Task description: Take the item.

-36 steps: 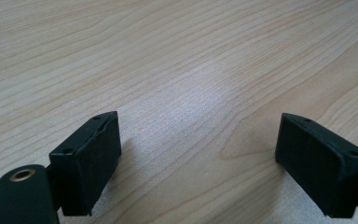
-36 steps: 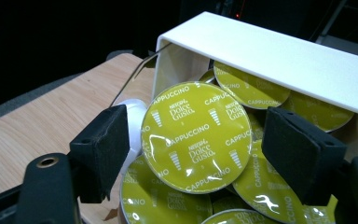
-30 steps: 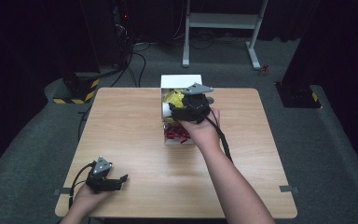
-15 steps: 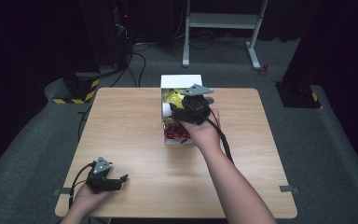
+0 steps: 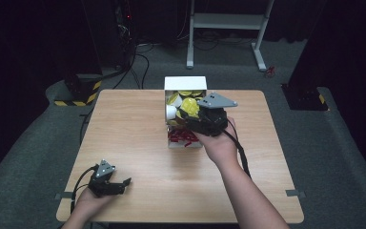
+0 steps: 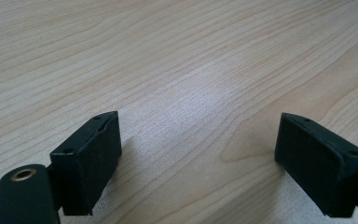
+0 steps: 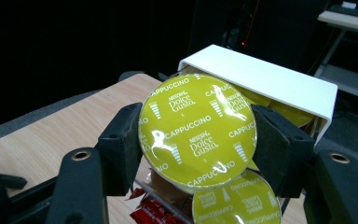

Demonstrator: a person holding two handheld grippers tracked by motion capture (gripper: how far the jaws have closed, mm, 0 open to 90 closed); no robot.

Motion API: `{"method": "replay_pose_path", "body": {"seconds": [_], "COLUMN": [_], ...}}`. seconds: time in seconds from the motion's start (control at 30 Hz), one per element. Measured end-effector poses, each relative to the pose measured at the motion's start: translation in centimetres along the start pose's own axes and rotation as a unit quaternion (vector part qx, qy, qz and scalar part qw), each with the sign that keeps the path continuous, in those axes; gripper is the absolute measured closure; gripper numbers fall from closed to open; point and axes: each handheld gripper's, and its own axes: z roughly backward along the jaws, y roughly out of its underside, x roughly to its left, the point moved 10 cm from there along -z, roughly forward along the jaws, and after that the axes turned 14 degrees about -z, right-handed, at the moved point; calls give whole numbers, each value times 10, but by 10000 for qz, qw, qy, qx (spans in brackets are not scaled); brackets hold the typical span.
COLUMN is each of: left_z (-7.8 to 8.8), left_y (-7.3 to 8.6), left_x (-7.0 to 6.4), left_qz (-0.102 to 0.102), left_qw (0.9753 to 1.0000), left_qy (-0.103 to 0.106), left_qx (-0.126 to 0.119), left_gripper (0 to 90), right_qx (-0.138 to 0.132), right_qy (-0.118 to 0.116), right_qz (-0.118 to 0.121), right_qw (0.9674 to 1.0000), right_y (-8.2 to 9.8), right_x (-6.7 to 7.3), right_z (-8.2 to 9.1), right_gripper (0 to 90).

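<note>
My right gripper (image 7: 196, 140) is shut on a yellow coffee capsule (image 7: 197, 131) with a "Cappuccino" foil lid, held just above the white box (image 7: 279, 84). In the high view that gripper (image 5: 190, 113) hovers over the white box (image 5: 185, 83) at the table's far middle, the yellow capsule (image 5: 189, 107) between its jaws. More yellow capsules (image 7: 235, 200) lie in the box, with red sachets (image 5: 182, 137) in its near part. My left gripper (image 5: 120, 183) rests open on the table's near left corner; its black fingers (image 6: 91, 158) stand wide apart over bare wood (image 6: 196, 93).
The wooden table (image 5: 124, 133) has bare room left and right of the box. A cable (image 5: 240, 155) trails from the right gripper along the forearm. Beyond the table stand a white stand (image 5: 226, 24) and dark equipment on grey carpet.
The right gripper has shifted very slightly over the box with the capsule. The left gripper has stayed in place.
</note>
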Motion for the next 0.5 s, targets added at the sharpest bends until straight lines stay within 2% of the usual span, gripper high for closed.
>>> {"method": "replay_pose_path", "body": {"seconds": [0.13,0.17,0.5], "left_z": [0,1,3], "left_y": [0,0,2], "left_x": [1,0,-1], "left_qz": [-36,10,5], "left_qw": [10000,10000,10000], "left_qy": [-23,-14,-18], "left_qx": [8,-7,-14], "left_gripper": [150,150,152], "right_qx": [-39,-80,-217], "right_qy": [-98,-127,-170], "right_qz": [8,13,-103], "right_qw": [9999,9999,9996], "right_y": [0,0,2], "right_x": [2,1,-3], "right_z": [7,10,20], "right_gripper": [381,381,381]}}
